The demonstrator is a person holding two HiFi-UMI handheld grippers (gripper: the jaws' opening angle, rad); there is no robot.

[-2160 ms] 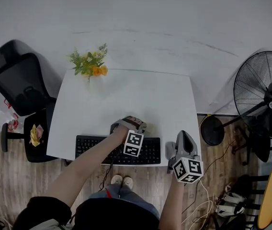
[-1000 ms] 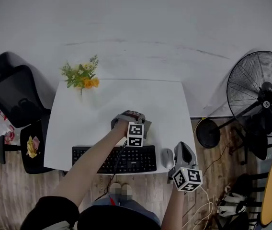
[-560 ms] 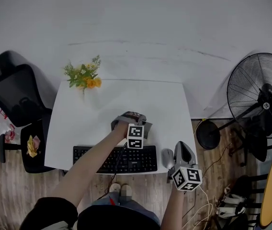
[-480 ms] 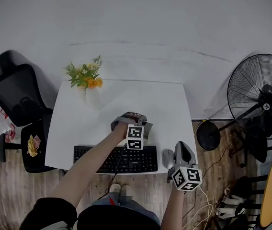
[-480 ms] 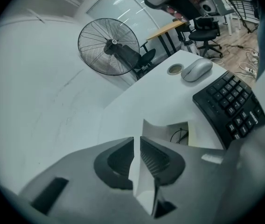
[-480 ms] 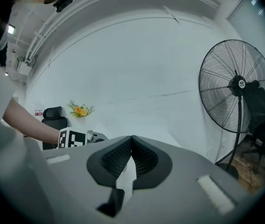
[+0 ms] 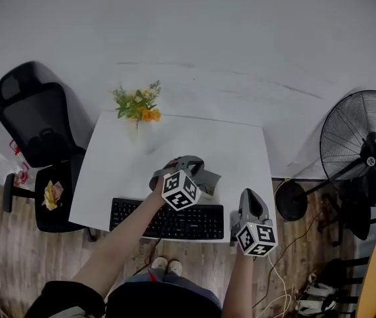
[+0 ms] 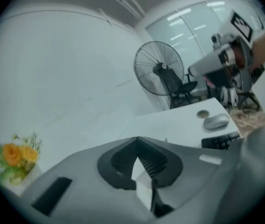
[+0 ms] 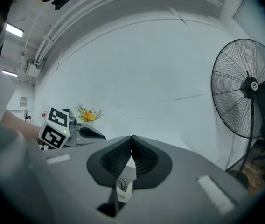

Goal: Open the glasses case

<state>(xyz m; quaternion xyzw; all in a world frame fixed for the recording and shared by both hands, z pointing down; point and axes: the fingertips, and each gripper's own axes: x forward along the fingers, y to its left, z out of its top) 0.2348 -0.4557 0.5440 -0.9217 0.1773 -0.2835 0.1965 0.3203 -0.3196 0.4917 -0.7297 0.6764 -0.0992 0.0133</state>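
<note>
From the head view, the left tool (image 7: 204, 176) is held above the white counter (image 7: 194, 138), just past the far edge of the black keyboard (image 7: 175, 220). Its marker cube is turned toward the camera. The right tool (image 7: 249, 193) hangs at the counter's near right corner, beside the keyboard's right end. A bunch of orange and yellow flowers with green leaves (image 7: 140, 105) stands at the far left corner. A black office chair (image 7: 39, 121) is to the left and a black standing fan (image 7: 363, 148) to the right, both on the wooden floor. The glasses case cannot be picked out for certain here or in either tool's view.

In the left gripper view, the left tool (image 8: 136, 139) has just been closing. Its jaws now meet at the tips with nothing between them. Beyond them lie a grey computer mouse (image 8: 215, 121) and the keyboard's end.

In the right gripper view, the right tool (image 9: 132, 137) also has its jaws together at the tips, gripping nothing. The left tool's cube shows at its left, in front of the flowers.
</note>
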